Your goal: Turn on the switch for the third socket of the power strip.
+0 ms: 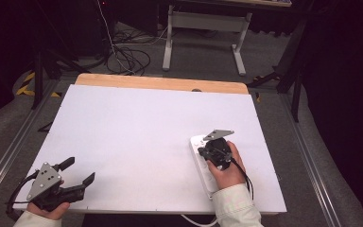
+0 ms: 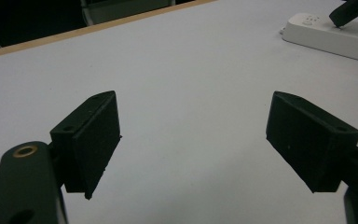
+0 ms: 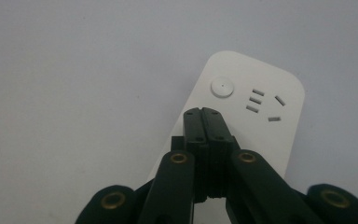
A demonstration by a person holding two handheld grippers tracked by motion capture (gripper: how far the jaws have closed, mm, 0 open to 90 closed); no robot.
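A white table top (image 1: 137, 137) takes up the middle of the high view, with a strip of bare wood (image 1: 160, 83) along its far edge. Beyond it, in the upper part of the frame, a grey floor carries a white table frame (image 1: 205, 33) on two legs and a tangle of cables (image 1: 127, 54) to its left. Metal rails (image 1: 9, 146) run down both sides of the table.

On the lower right of the table lies a white power strip (image 1: 203, 163), its long side running toward the bottom edge, where a white cord leaves it below the table edge. The right hand (image 1: 227, 170), in a pale sleeve, covers most of the strip. The right gripper (image 1: 207, 152) hangs over the strip's far end; its jaws are pressed together, with nothing between them. In the right gripper view the closed tips (image 3: 205, 114) sit just below the round button (image 3: 222, 87) and beside the socket slots (image 3: 263, 105); whether they touch the strip I cannot tell.

At the lower left corner, well apart from the strip, the left hand (image 1: 52, 208) holds the left gripper (image 1: 78, 171) with its jaws spread wide, over bare table. In the left gripper view the power strip (image 2: 331, 35) shows at the upper right, with the other gripper's dark tip above it.
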